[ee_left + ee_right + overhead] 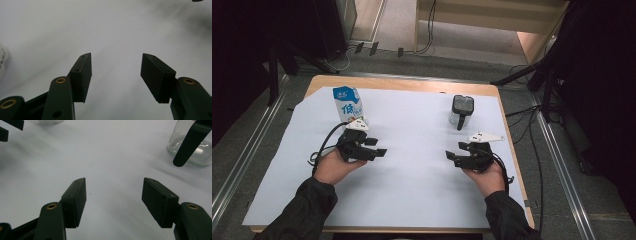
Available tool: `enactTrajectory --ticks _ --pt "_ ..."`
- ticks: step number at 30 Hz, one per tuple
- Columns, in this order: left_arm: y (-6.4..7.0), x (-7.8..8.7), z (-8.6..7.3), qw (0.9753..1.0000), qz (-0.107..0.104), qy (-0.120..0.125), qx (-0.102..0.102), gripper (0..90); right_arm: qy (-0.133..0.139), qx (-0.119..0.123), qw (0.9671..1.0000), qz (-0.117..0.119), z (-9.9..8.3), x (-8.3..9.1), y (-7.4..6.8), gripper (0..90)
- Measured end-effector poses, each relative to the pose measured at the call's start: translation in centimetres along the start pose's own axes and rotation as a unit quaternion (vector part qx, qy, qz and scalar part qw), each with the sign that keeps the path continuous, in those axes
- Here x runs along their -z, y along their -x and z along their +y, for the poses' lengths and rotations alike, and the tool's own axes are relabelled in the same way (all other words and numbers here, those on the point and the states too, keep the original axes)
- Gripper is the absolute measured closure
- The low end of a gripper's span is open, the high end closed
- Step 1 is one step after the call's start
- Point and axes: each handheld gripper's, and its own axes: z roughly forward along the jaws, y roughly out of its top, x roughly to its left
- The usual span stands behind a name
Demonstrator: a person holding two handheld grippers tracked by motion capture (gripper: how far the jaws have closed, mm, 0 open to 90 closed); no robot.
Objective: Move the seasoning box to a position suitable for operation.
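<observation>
A blue and white carton (348, 104) stands upright at the back left of the white sheet (412, 165). A clear glass jug with a black lid and handle (461, 111) stands at the back right; its glass wall (183, 150) and black handle (190, 142) appear at the top right of the right gripper view. My left gripper (378, 147) rests just in front of the carton, pointing right, open and holding nothing (116, 72). My right gripper (451, 157) lies in front of the jug, pointing left, open with nothing between its jaws (113, 197). The two grippers face each other.
The white sheet covers most of a wooden table (402, 84). Cables (532, 145) run over the grey floor to the right, and metal rails (249, 150) flank the table. Dark stands rise at the back left and right.
</observation>
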Motion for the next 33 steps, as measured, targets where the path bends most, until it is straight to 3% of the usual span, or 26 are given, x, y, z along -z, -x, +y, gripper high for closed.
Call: enactTrajectory --ticks 13,21,33 --pt "-0.5 0.2 -0.6 0.9999 0.007 -0.005 0.013 42.9 -0.001 -0.005 0.9999 0.012 0.0 0.2 0.1 39.4" --pt "-0.6 0.2 -0.7 0.9999 0.003 -0.007 0.015 42.3 0.019 -0.002 0.9998 0.003 -0.1 0.6 0.3 40.8" --pt "-0.4 0.9 -0.6 0.9999 0.004 0.011 0.012 41.0 0.026 -0.025 0.9993 -0.008 0.2 1.4 0.7 41.2"
